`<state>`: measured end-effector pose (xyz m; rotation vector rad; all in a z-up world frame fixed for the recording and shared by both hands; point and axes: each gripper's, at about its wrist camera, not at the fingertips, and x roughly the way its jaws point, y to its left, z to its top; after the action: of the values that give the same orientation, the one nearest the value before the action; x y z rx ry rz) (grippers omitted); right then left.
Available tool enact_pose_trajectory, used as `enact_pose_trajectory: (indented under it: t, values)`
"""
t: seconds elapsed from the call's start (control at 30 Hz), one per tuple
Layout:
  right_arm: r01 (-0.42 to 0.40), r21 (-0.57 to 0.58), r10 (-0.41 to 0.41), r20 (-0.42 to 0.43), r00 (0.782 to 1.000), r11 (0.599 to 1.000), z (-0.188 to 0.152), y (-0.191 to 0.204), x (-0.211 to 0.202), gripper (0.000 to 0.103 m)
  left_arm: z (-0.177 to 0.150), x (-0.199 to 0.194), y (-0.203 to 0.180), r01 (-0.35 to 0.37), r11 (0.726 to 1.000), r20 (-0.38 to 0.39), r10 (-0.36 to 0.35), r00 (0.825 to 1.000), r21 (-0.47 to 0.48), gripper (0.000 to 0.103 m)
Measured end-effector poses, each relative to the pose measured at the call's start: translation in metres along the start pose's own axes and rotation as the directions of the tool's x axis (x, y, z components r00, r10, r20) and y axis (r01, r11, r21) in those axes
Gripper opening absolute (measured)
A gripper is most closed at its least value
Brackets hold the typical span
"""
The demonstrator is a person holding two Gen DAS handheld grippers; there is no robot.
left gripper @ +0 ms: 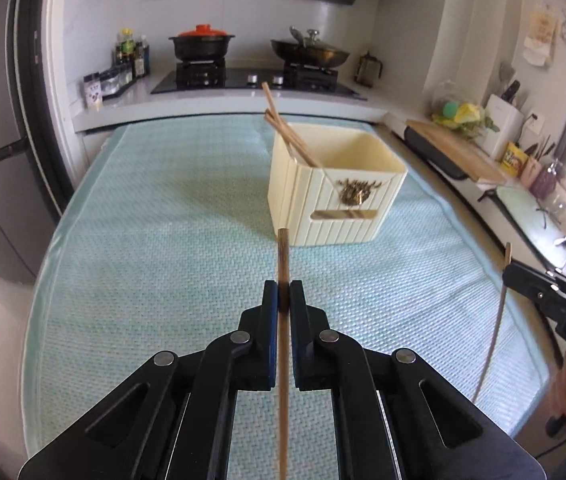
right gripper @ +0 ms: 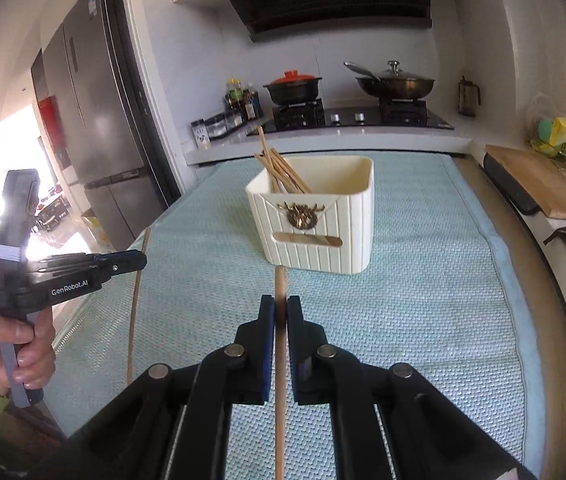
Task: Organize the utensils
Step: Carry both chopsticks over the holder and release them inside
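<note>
My left tongs (left gripper: 283, 292) are clamped on one wooden chopstick (left gripper: 283, 252), its lower end running out of the bottom of the left wrist view. My right tongs (right gripper: 281, 308) pinch a second chopstick (right gripper: 281, 284) the same way, its far end likewise cut off below. Both sticks hang above the teal mat (left gripper: 163, 240) covering the counter. Ahead stands the cream holder box (right gripper: 323, 232) with several chopsticks (right gripper: 279, 172) leaning in its left corner; their lower ends are hidden inside, so I cannot count them surely.
</note>
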<state>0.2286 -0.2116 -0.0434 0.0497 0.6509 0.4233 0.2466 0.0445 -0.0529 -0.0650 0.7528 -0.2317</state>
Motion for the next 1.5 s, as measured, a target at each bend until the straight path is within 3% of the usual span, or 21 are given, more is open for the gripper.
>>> enact_pose_trajectory:
  t: [0.23, 0.4, 0.8, 1.0, 1.23, 1.37, 1.5]
  values:
    - [0.012, -0.051, -0.005, 0.131, 0.991, 0.999, 0.009, 0.019, -0.040, 0.006, 0.015, -0.043, 0.002, 0.043, 0.999, 0.116, -0.040, 0.992, -0.027, 0.004]
    - [0.038, -0.074, -0.022, 0.208, 0.978, 0.997, 0.020, 0.026, -0.055, 0.006, 0.021, -0.053, -0.001, 0.063, 0.998, 0.148, -0.059, 0.987, -0.022, 0.004]
    - [0.050, -0.085, -0.027, 0.248, 0.968, 0.995, 0.048, 0.019, -0.062, 0.006, 0.048, -0.068, -0.003, 0.134, 0.990, 0.174, -0.126, 0.977, -0.034, 0.003]
    - [0.060, -0.115, -0.022, 0.305, 0.952, 0.992, 0.092, 0.016, -0.064, 0.006, 0.091, -0.081, -0.004, 0.184, 0.982, 0.224, -0.170, 0.960, -0.047, 0.003]
    - [0.096, -0.134, -0.033, 0.412, 0.911, 0.986, 0.172, 0.010, -0.050, 0.006, 0.165, -0.082, -0.014, 0.153, 0.988, 0.327, -0.135, 0.935, -0.029, 0.003]
    - [0.122, -0.149, -0.045, 0.435, 0.899, 0.981, 0.206, 0.003, -0.019, 0.006, 0.198, -0.046, -0.018, 0.119, 0.992, 0.297, -0.104, 0.949, -0.034, 0.003]
    - [0.135, -0.198, -0.053, 0.372, 0.927, 0.971, 0.217, -0.005, 0.031, 0.006, 0.210, 0.011, -0.018, 0.107, 0.993, 0.191, -0.096, 0.977, -0.053, 0.003]
